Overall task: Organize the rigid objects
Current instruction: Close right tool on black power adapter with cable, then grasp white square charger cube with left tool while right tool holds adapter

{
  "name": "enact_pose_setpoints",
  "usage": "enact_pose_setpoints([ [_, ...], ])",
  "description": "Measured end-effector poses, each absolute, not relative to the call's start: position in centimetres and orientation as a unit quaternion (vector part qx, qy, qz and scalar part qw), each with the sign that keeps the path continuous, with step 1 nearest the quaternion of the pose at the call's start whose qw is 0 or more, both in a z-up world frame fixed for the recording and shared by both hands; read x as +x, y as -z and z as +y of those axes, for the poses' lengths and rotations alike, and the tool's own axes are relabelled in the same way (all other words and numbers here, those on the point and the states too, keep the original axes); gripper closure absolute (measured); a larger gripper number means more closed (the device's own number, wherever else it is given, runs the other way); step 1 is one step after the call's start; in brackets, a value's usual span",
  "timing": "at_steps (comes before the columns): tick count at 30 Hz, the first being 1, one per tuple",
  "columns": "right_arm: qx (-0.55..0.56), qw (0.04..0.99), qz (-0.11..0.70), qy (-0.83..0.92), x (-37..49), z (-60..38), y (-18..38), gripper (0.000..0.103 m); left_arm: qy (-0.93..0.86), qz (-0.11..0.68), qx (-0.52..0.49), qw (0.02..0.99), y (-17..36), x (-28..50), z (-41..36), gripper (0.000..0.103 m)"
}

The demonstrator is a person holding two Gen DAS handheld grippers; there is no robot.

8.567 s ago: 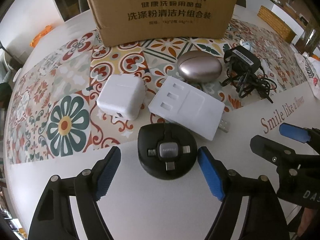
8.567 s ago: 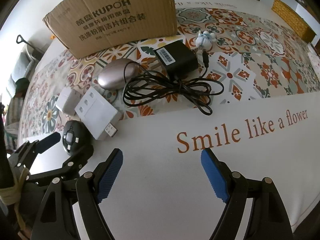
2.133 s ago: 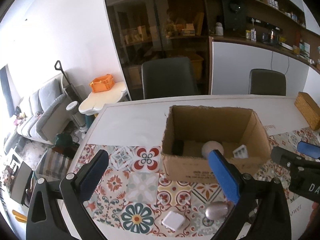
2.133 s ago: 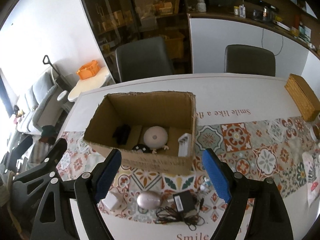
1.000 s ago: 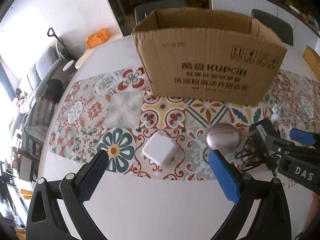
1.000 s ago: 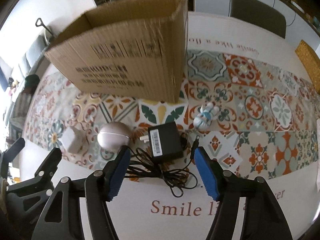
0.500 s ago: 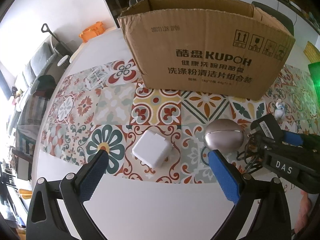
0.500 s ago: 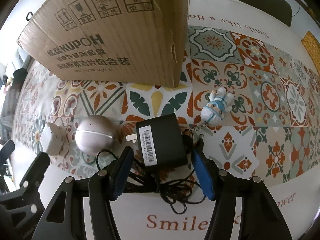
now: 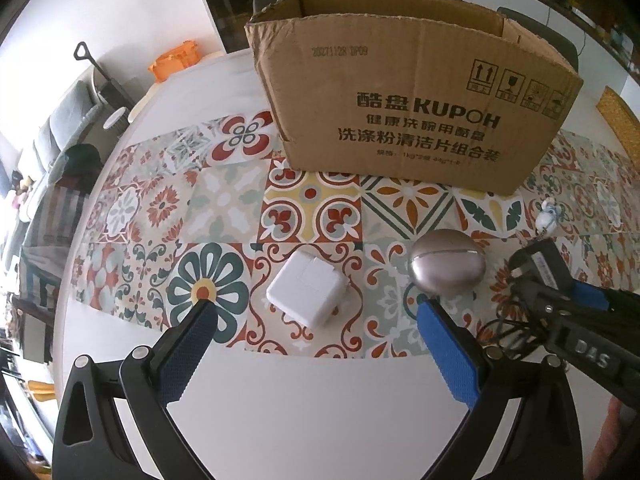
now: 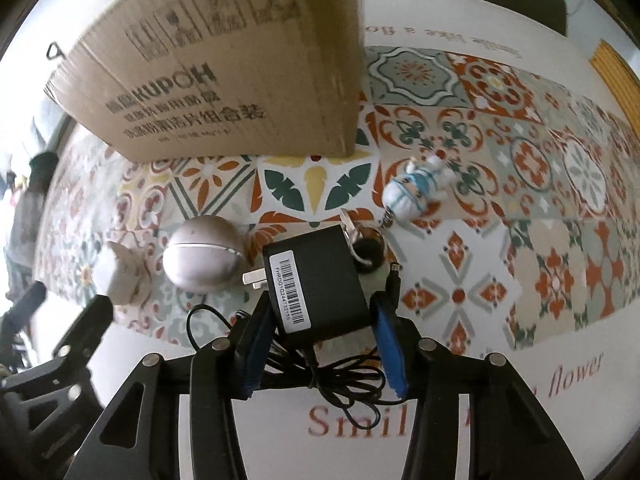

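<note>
Adapter (image 10: 318, 286) lies lengthwise between the right hand-held gripper (image 10: 320, 346) pads, not yet pinched, nearer than the box (image 10: 224, 64); left hand-held gripper (image 9: 316, 344) spread.

The right gripper (image 10: 322, 344) straddles the near end of the black power adapter (image 10: 316, 284), blue pads close against its sides. Left of the adapter lies a metallic oval case (image 10: 202, 258); right and beyond it, a small figurine (image 10: 416, 190); behind, the cardboard box (image 10: 224, 68).
</note>
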State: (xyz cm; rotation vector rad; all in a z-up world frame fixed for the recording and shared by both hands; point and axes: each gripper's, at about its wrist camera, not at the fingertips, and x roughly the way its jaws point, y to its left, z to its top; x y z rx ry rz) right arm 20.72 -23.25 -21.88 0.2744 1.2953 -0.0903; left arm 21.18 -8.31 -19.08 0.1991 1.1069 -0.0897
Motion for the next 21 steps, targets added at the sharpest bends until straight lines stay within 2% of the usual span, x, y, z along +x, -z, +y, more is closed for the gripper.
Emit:
enact_pose_setpoints([
  [8,0.138,0.797,0.585,0.062,17.9,-22.3,19.4,0.055,0.076,0.529,0.056,0.843,18.9,21.4,-6.4,0.001],
  [21,0.171,0.792,0.58,0.084,18.9,-19.3,18.8,0.055,0.116,0.524,0.093,0.839,19.4,23.4,-3.7,0.002],
])
